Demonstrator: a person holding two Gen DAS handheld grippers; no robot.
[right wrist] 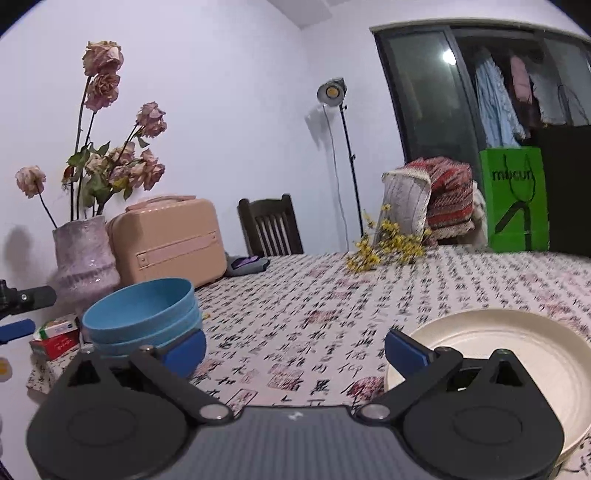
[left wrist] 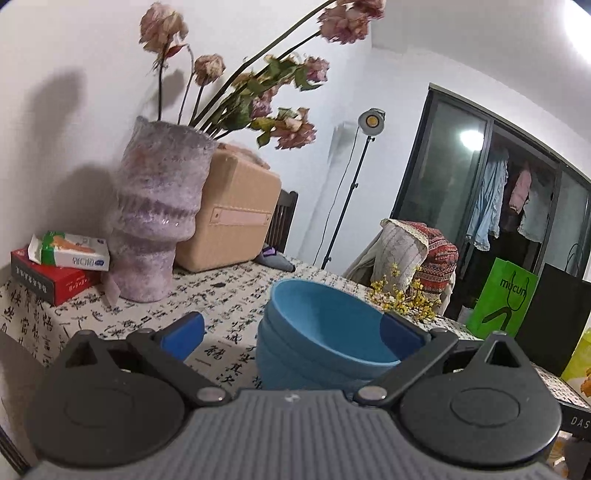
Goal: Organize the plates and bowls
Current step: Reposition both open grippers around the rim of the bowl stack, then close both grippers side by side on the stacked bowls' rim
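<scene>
The stack of nested blue bowls stands at the table's left, near the mottled lilac vase. The left gripper gapes wide and empty around it. The cream ribbed plate lies right, beside the right gripper, likewise wide and empty. Bowls look gathered; next, closing on the plate's rim.

The near side of the blue bowls drops behind the left gripper's body, so their base goes unseen, and the right finger covers part of the rim. On the right wrist view, the white plate runs off the right edge and under the gripper. The dried flowers blur and clip at the top. Print on the tissue pack stays too small to read.
</scene>
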